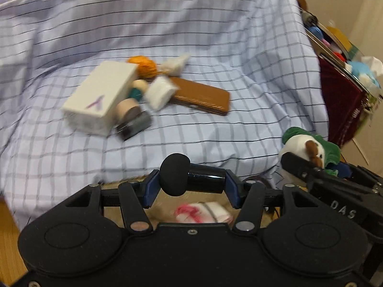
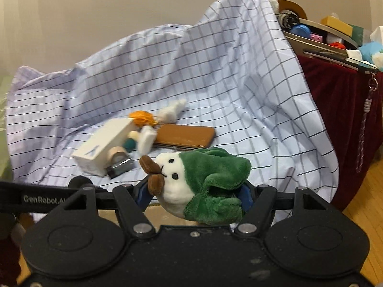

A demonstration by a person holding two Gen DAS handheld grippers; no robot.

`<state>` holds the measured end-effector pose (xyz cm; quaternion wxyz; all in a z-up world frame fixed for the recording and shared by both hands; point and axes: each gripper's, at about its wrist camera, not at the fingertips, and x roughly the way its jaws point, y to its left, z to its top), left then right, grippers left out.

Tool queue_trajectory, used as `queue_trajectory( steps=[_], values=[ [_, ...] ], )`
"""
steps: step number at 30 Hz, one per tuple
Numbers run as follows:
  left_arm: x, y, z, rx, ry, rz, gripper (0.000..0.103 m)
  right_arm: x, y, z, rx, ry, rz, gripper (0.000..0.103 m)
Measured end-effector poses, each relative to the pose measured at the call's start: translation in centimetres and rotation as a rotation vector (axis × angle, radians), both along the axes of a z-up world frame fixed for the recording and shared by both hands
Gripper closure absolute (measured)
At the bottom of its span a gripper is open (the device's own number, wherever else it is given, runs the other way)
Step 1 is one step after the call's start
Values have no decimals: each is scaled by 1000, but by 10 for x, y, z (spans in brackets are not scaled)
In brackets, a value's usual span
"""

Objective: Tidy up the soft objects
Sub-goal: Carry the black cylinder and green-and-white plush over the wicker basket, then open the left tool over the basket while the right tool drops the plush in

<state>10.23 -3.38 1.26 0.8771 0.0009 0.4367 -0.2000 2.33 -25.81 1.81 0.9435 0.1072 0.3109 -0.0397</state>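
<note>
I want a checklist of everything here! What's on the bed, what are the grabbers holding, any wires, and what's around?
Surface: checked sheet, rumpled.
Job's things: green plush in the right gripper; orange pom and white puffs on the sheet.
Clutter: white box, brown case, small jars.
Grippers: left gripper jaws shut on a black foam-tipped cylinder; right jaws shut on the plush.
Cables: nothing seen.
Surroundings: side table with red cloth, toys on top; wooden floor.
</note>
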Motion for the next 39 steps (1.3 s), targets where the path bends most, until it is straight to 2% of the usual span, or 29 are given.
queue_trajectory(
  steps=[8,13,19,29,30,33,39],
  values=[
    [-41,22,-2,-11,-59,132,49,-27,17,7,21,-39,56,34],
    [-54,29,-11,-4,-71,200,49,-36,24,6,21,-32,80,33],
    [-60,36,-26,-26,-30,238,49,-35,38,-1,4,1,112,33],
    [-69,40,-40,-16,-2,270,48,-39,44,-4,-10,12,125,33],
    [-70,40,-41,-16,1,273,48,-39,43,-4,-9,13,125,33],
    [-73,41,-42,-10,-5,286,34,-39,43,-5,-9,17,129,33],
    [-77,43,-40,-16,-18,303,33,-39,43,-7,-9,26,132,33]
  ],
)
